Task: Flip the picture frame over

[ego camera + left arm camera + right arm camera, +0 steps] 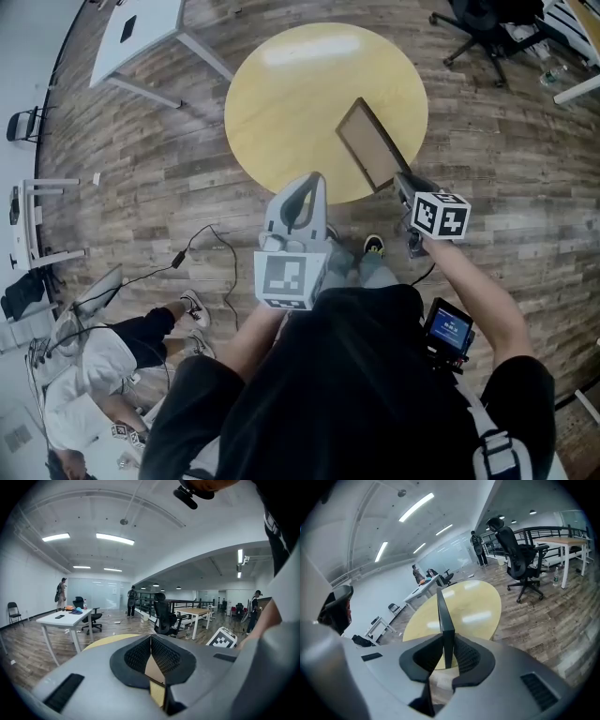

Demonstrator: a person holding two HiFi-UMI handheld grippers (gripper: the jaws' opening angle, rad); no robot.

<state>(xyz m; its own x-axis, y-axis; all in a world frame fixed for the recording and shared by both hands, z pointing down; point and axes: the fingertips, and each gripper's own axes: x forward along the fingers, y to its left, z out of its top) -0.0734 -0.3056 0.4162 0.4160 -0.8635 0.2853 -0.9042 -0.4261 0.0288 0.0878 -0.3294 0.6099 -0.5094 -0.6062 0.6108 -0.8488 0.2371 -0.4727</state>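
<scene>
Right gripper view: picture frame [442, 613] edge-on between the jaws of the right gripper [446, 651], pads pressed on both faces, thin edge reaching away over the round yellow desk [478, 611]. Head view: frame tilted above the desk's near right rim, brown face showing, gripped at its near end; far edge perhaps touching the top, hard to tell. Left gripper [312, 184] apart from the frame, to its left, jaws closed together on nothing.
</scene>
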